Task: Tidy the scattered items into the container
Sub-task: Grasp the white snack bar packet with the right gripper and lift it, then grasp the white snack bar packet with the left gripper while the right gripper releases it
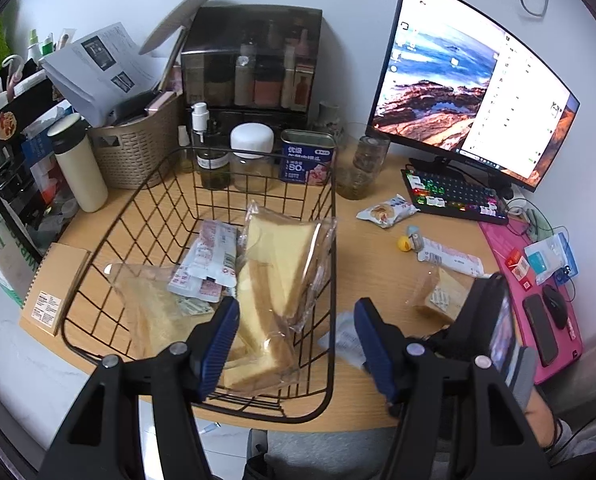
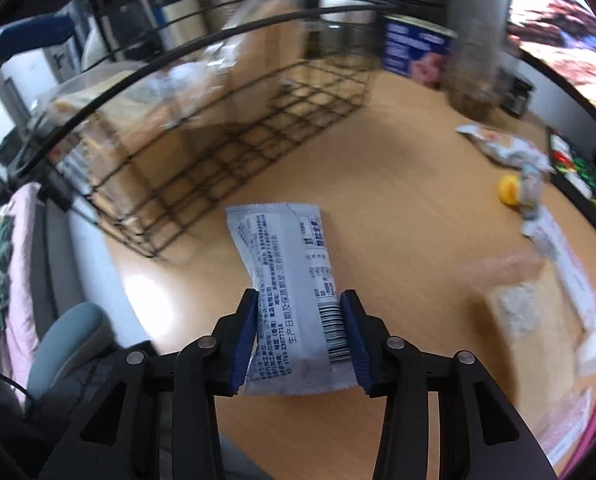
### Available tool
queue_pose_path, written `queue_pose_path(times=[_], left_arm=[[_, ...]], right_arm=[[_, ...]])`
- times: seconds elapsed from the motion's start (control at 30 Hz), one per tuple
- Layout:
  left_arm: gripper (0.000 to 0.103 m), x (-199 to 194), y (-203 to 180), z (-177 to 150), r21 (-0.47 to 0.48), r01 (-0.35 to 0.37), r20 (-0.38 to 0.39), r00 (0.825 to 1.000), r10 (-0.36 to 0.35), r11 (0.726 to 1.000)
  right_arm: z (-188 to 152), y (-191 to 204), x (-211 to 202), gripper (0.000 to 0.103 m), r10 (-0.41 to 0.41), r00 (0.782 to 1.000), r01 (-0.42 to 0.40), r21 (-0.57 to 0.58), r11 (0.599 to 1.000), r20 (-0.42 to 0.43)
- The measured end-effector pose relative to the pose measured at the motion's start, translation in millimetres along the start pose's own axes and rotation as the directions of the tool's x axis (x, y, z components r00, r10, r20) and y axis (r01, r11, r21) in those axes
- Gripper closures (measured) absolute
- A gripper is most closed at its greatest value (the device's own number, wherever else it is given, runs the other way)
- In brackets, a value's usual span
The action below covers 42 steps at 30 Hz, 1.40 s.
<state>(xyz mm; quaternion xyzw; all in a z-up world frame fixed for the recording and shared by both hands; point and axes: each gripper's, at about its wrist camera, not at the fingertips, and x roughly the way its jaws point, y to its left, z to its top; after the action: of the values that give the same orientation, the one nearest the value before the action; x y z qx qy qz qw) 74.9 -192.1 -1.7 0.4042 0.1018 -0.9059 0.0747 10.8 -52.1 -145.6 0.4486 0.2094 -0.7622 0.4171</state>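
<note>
Several bread bags (image 1: 282, 276) already lie in the wire basket (image 1: 332, 264); the right gripper (image 2: 298, 332) clamps a snack packet (image 2: 294, 292), the left gripper (image 1: 294, 340) gapes empty, and four items wait near the desk's (image 1: 378, 264) right edge.

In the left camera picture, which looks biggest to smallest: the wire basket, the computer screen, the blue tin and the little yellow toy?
1. wire basket, though it sits nearest the camera
2. computer screen
3. blue tin
4. yellow toy

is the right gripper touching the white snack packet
Touching. The right wrist view shows the right gripper with both blue pads pressed against the sides of the white snack packet, no gap showing.
</note>
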Motion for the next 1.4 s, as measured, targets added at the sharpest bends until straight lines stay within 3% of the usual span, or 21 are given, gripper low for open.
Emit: queue_pose_path(times=[0.23,0.53,0.7,0.9,1.1,1.23,1.4], left_arm=[[0.037,14.3,-23.4,1.3,0.035,0.039,-0.025,0.999,-0.038,0.999],[0.037,30.7,-69.1,6.0,0.100,0.106,-0.060,0.993,-0.101,0.989],[0.037,49.9,-100.6,5.3,0.134,0.176,-0.111,0.981,-0.161,0.975],[0.037,81.0,-142.2,-11.1,0.199,0.253,-0.227,0.952,-0.206,0.947],[0.037,120.7,-165.2,-34.4,0.160,0.314,-0.387,0.892,-0.233,0.936],[0.037,133.4,-168.5,-45.0,0.065,0.344,-0.444,0.851,-0.281,0.937],[0.037,151.2,-165.7,-43.3,-0.011,0.290,-0.455,0.851,-0.263,0.957]], right_arm=[[-16.8,-68.3,-22.4,0.061,-0.115,0.993,0.113,0.126,0.986,0.011],[-30.9,-115.2,-77.7,0.057,-0.136,0.986,0.110,0.247,0.963,0.094],[-51.0,-147.4,-128.2,0.055,-0.218,0.964,0.157,0.334,0.929,0.155],[-78.9,-183.3,-168.4,0.055,-0.324,0.932,0.230,0.422,0.877,0.164],[-96.3,-195.4,-175.8,0.055,-0.334,0.930,0.233,0.454,0.860,0.155],[-97.6,-195.0,-170.6,0.055,-0.317,0.936,0.220,0.447,0.867,0.154],[-101.7,-194.9,-167.1,0.055,-0.309,0.939,0.217,0.442,0.870,0.149]])
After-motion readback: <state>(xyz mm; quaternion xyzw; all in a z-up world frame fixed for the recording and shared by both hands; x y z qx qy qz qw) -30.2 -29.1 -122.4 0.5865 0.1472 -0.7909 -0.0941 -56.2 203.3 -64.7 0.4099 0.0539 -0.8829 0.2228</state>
